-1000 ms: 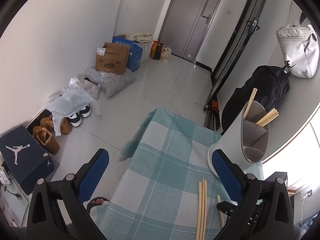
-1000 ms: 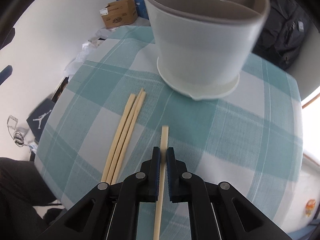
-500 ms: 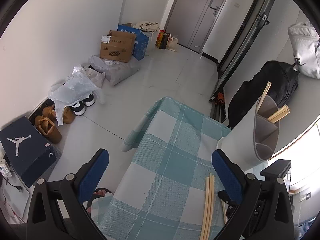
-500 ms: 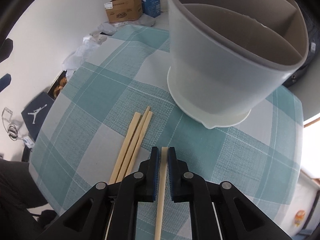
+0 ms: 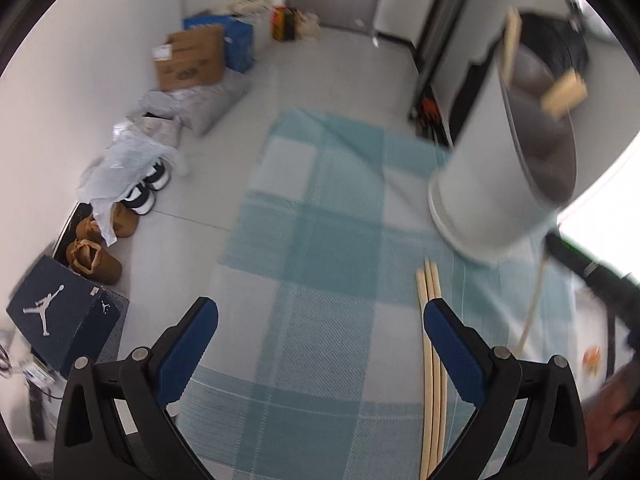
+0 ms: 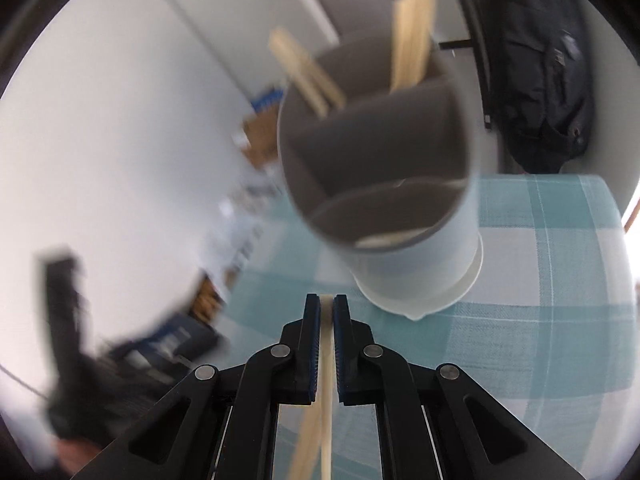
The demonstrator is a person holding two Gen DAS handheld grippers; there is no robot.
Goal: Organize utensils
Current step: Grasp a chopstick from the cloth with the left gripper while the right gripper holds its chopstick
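Observation:
A white utensil holder [image 5: 480, 184] [image 6: 420, 272] with grey divided compartments stands on the teal checked tablecloth [image 5: 320, 240] [image 6: 540, 280]. Several wooden chopsticks [image 6: 412, 36] stand in its far compartments. My right gripper [image 6: 327, 304] is shut on a single chopstick [image 6: 326, 320], held in the air just in front of the holder's near wall. The left wrist view shows that chopstick [image 5: 534, 304] hanging to the right of the holder. My left gripper [image 5: 320, 320] is open above the cloth. Three chopsticks [image 5: 428, 280] lie side by side by its right finger.
The table's left edge drops to a floor with a dark shoe box [image 5: 60, 320], shoes [image 5: 96, 256] and cardboard boxes [image 5: 192, 60]. A black backpack [image 6: 548, 80] hangs behind the holder. The blurred left gripper [image 6: 64, 320] shows at the left of the right wrist view.
My right gripper has lifted the single chopstick off the cloth and tipped up to face the holder's opening. The left gripper has sunk closer to the three chopsticks lying on the cloth.

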